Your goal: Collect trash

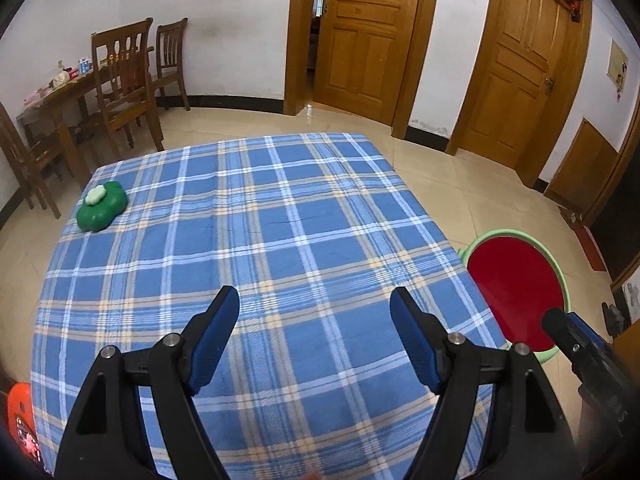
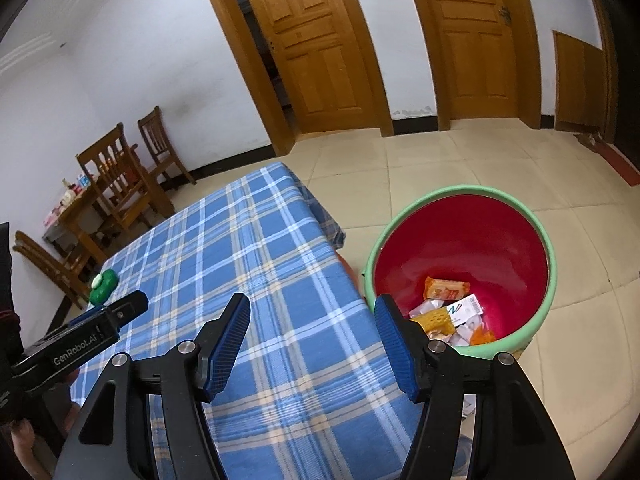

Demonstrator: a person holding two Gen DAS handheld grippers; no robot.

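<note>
A red bin with a green rim (image 2: 464,240) stands on the floor right of the table; it also shows in the left wrist view (image 1: 516,292). Inside lie several wrappers (image 2: 446,290) and paper scraps. My left gripper (image 1: 314,308) is open and empty above the blue plaid tablecloth (image 1: 256,240). My right gripper (image 2: 312,314) is open and empty over the table's right edge, beside the bin. A green flower-shaped box with a white lid (image 1: 102,206) sits at the table's far left corner, also seen in the right wrist view (image 2: 103,286).
A wooden dining table with chairs (image 1: 116,80) stands at the back left by the wall. Two wooden doors (image 1: 360,36) are behind. An orange object (image 1: 20,408) sits low at the left. Tiled floor surrounds the table.
</note>
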